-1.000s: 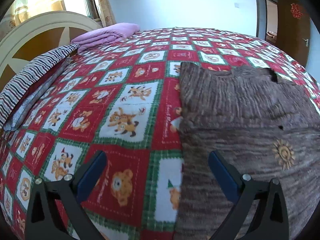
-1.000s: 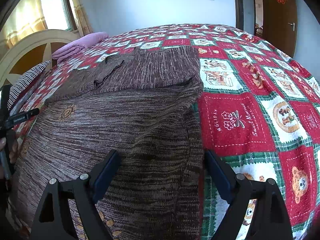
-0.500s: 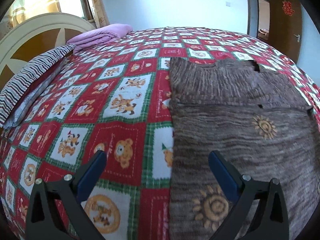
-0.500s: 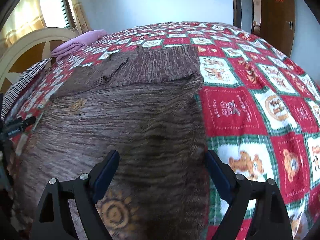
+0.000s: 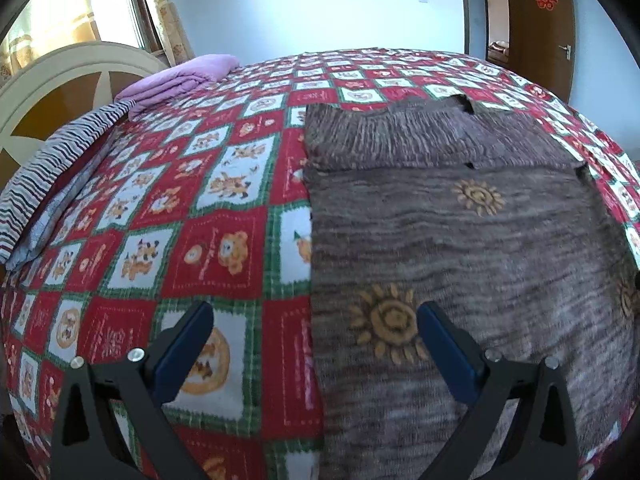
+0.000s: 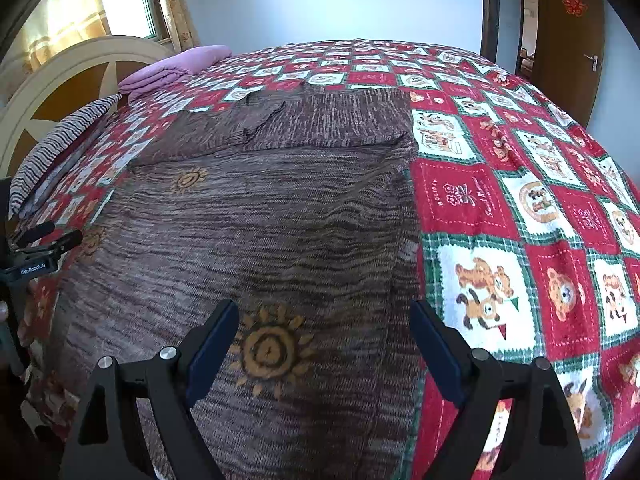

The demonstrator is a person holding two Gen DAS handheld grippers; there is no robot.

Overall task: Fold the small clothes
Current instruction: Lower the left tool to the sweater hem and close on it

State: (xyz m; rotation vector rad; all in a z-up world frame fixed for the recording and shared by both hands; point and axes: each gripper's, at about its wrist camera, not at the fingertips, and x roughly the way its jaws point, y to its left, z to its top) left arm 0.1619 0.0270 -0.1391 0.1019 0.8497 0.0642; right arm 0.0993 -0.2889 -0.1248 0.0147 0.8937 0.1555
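A brown knitted sweater (image 5: 460,236) with orange sun motifs lies flat on the bed, its sleeves folded across the far part. It also shows in the right wrist view (image 6: 260,220). My left gripper (image 5: 314,326) is open and empty, above the sweater's left edge near the hem. My right gripper (image 6: 324,330) is open and empty, above the sweater's right edge near the hem. The left gripper's body shows at the left edge of the right wrist view (image 6: 36,252).
The bed is covered by a red, white and green checked quilt (image 5: 180,220) with bear pictures. A striped pillow (image 5: 52,168) and a folded purple blanket (image 5: 180,80) lie by the headboard (image 5: 52,92) on the left. A wooden door (image 6: 568,36) stands at the far right.
Both grippers have drawn back toward the near edge of the bed, so more of the sweater's lower part and its sun motifs shows. Both stay open.
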